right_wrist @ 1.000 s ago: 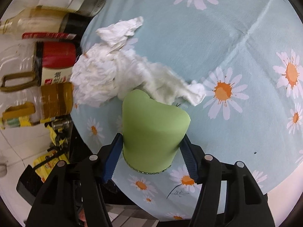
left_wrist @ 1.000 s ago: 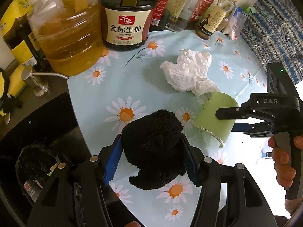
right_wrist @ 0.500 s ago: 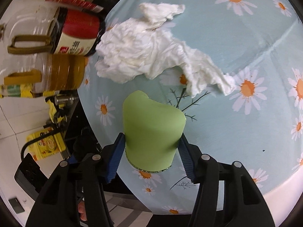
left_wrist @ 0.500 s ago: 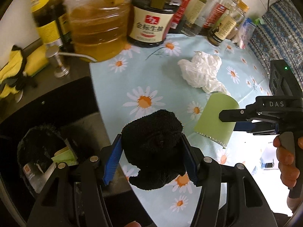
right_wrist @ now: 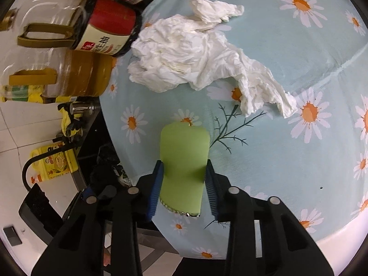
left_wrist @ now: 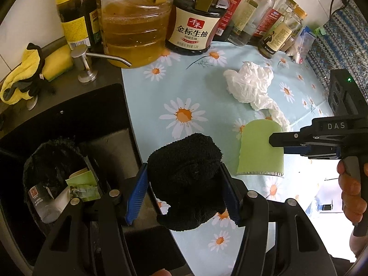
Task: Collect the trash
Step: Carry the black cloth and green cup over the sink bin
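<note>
Left wrist view, one black cloth, one green wrapper, one crumpled tissue

One black cloth, one green wrapper, one crumpled tissue.

White tiled wall behind a daisy-print tablecloth beside a dark sink.

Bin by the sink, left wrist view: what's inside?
The black-lined bin holds a green wrapper, crumpled paper and a dark labelled packet. Anything deeper is hidden by that trash and the dark liner.
</note>
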`<action>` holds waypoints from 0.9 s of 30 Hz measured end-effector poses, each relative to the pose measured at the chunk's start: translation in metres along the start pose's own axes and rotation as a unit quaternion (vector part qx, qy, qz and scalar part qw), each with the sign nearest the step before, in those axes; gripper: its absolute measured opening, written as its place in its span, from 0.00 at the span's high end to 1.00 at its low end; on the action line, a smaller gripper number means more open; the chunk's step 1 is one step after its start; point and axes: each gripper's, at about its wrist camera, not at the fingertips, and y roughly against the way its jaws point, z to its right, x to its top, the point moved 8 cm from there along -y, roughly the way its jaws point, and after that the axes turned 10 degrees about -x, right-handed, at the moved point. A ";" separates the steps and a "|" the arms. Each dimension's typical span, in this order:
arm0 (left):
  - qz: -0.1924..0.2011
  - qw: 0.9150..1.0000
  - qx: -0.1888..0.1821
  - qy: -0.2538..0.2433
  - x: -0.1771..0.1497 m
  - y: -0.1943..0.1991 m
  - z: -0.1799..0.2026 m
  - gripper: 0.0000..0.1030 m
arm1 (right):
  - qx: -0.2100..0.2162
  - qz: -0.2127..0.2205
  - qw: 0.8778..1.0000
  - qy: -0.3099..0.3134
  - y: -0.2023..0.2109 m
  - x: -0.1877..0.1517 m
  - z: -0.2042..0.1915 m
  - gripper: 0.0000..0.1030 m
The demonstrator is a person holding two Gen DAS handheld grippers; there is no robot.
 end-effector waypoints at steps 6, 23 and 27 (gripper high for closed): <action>0.005 1.000 0.004 0.001 -0.001 0.004 0.003 0.44 | 0.014 0.001 1.000 0.013 0.004 -0.002 -0.008 0.75; 0.024 0.999 0.020 0.032 -0.015 0.022 -0.013 0.44 | 0.021 -0.018 0.996 0.085 -0.002 -0.012 -0.052 0.98; 0.030 0.998 0.024 0.046 -0.022 0.030 -0.024 0.44 | 0.021 -0.027 0.994 0.105 -0.008 -0.017 -0.070 0.98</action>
